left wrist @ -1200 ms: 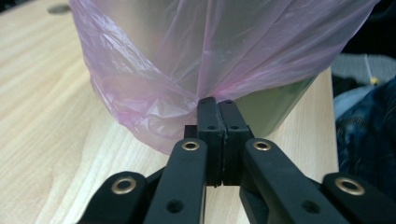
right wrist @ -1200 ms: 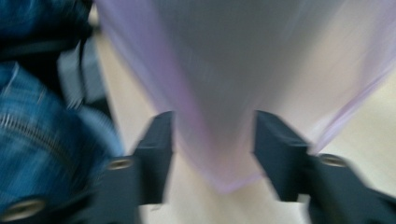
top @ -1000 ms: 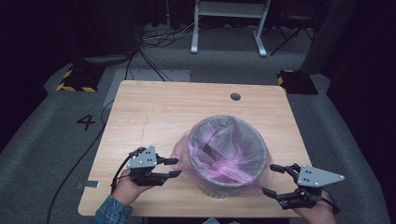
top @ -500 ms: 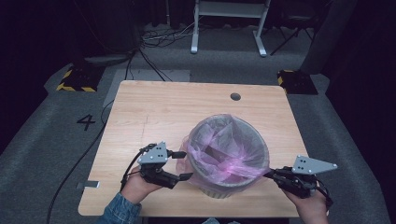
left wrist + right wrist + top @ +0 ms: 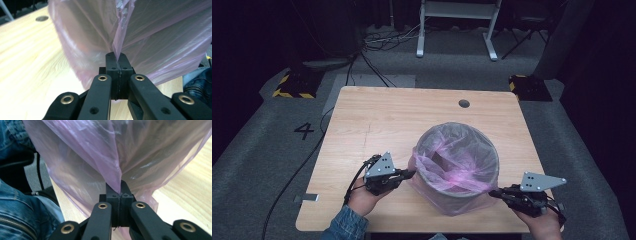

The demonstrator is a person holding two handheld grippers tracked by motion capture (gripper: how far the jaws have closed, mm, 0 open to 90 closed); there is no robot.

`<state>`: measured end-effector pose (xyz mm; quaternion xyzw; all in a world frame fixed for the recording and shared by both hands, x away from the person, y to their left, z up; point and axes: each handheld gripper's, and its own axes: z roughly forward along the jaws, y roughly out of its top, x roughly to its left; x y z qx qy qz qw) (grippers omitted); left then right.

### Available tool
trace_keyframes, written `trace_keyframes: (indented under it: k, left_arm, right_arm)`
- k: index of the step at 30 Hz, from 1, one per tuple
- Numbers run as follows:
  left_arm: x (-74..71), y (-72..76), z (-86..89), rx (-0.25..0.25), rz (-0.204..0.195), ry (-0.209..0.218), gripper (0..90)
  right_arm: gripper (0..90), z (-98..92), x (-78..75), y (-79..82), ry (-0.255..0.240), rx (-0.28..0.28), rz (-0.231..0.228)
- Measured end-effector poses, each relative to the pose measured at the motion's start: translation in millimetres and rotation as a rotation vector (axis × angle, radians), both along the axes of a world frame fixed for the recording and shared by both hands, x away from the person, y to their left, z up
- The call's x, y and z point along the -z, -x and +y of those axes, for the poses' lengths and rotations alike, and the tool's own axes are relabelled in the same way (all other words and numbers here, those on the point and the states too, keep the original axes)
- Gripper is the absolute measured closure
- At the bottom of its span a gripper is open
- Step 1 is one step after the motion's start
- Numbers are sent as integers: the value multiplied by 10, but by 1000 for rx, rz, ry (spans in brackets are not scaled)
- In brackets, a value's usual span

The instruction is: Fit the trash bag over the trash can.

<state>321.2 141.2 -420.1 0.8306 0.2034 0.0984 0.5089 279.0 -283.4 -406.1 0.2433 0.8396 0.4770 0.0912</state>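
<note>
A round bin (image 5: 462, 200) stands on the wooden table (image 5: 377, 120), lined with a thin pink plastic bag (image 5: 457, 160). My left gripper (image 5: 412, 173) is at the bin's left side. Its jaws have just been closing, and in the left gripper view the left gripper (image 5: 115, 53) is shut on a fold of the bag (image 5: 162, 37). My right gripper (image 5: 492, 192) is at the bin's front right. In the right gripper view the right gripper (image 5: 117, 185) pinches a pleat of the bag (image 5: 87, 150), pulled to a point.
The bin sits near the table's front edge. A cable hole (image 5: 464, 103) lies at the back of the table. A cable trails off the left edge to the floor. A person's jeans (image 5: 20, 202) are close under the right gripper.
Both grippers moved in to the bin from either side. The right one closed on the bag film first, then the left one, which stood open half a second ago.
</note>
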Motion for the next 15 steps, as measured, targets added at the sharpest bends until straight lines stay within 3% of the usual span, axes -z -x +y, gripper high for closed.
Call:
trace_keyframes:
  k: [2,6,8,11,15]
  left_arm:
    - [20,-3,3,-5,6,1,899]
    - [60,-24,-15,-28,1,-57,898]
    - [73,-49,9,-43,10,-51,898]
    - [61,-65,70,-83,5,-50,898]
    - [-51,-49,215,-92,-26,37,897]
  right_arm:
    - [896,-7,72,-24,19,7,12]
    - [895,-11,258,-94,38,6,68]
    - [860,-21,328,-119,42,-1,106]
    - [578,-88,305,-125,27,16,98]
    - [406,-258,55,-66,-76,2,18]
